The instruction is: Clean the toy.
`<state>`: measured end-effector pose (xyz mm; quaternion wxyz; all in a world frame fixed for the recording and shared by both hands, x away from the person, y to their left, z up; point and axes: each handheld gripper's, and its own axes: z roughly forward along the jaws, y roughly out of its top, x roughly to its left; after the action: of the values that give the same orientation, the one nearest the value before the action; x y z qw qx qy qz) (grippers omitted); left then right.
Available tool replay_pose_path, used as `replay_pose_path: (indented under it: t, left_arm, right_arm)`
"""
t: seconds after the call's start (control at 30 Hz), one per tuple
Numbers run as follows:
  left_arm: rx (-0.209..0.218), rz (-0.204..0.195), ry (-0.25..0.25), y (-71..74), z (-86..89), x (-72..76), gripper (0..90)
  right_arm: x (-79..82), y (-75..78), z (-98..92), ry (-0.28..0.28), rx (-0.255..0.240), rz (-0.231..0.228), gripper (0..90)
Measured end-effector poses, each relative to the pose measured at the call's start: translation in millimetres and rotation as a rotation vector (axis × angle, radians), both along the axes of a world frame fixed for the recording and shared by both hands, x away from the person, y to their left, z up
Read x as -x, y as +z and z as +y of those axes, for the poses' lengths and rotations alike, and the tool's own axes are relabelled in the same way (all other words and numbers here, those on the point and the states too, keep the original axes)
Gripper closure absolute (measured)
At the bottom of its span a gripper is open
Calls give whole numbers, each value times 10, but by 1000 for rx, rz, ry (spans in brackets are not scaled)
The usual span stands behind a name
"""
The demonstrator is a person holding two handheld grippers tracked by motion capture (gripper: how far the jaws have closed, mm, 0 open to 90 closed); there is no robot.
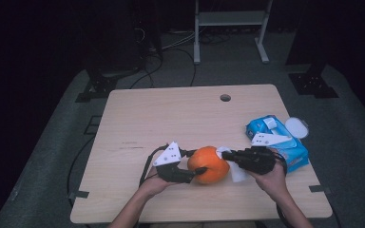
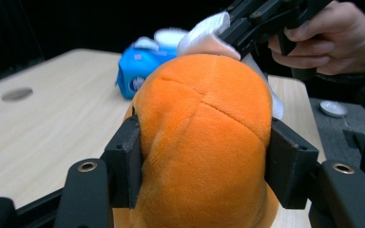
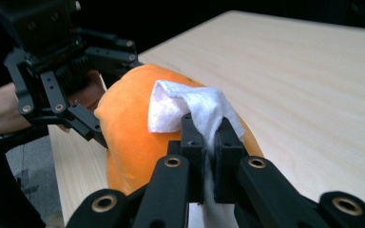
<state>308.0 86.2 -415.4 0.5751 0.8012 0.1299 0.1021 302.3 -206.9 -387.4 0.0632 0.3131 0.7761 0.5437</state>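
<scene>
An orange plush ball [image 1: 209, 164] sits near the front middle of the wooden table [image 1: 171, 118]. My left gripper [image 1: 196, 164] comes in from the left and is shut on it; in the left gripper view the plush ball [image 2: 204, 137] bulges between the two pads, which press into its sides. My right gripper [image 1: 227, 154] comes from the right, shut on a white wipe [image 1: 236, 171]. In the right gripper view the wipe [image 3: 190, 109] is pinched between the jaws and lies against the top of the plush ball [image 3: 133, 128]. The left gripper [image 3: 92, 88] shows beyond it.
A blue pack of wet wipes [image 1: 280, 142] with its white lid [image 1: 296, 127] flipped open lies at the table's right side, just behind my right hand. A round cable hole [image 1: 225, 98] is near the far edge. Dark stands and cables sit on the floor beyond.
</scene>
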Motion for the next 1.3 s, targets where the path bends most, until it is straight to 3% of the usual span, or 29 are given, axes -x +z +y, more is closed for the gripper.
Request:
replay_pose_path:
  t: [0.07, 0.23, 0.37, 0.43, 0.6, 0.7, 0.77, 0.87, 1.03, 1.13, 1.3]
  left_arm:
    - [-17, 1, 2, -33, -15, -6, 392]
    - [12, -7, -3, 23, -13, 6, 393]
    - [12, -11, 4, 36, -7, 24, 392]
    - [-10, -11, 4, 24, -14, 18, 392]
    - [1, 2, 6, 30, -18, 9, 393]
    - [3, -6, 11, 57, -11, 20, 393]
    - [-11, -6, 12, 45, -21, 20, 393]
    - [-46, 17, 13, -30, -93, 32, 384]
    - [-42, 20, 3, -18, -123, 31, 300]
    - [-17, 56, 2, -66, -83, -26, 191]
    - [-12, 75, 10, -97, -84, -50, 160]
  right_arm:
    - [14, -11, 59, 4, 16, -4, 851]
    - [80, 130, 125, 40, -6, -53, 851]
    - [32, 55, 75, 9, 6, -29, 851]
    - [20, -1, 76, 4, 13, -10, 851]
    - [95, 115, 158, 47, -8, -40, 851]
    - [80, 101, 159, 38, 11, -46, 851]
    - [44, 42, 136, 11, 36, -33, 851]
    - [58, 10, 144, 16, 28, -19, 851]
    - [100, 54, 203, 34, 50, -48, 849]
    - [41, -57, 170, 25, 49, -15, 849]
    - [23, -79, 143, 20, 39, -2, 848]
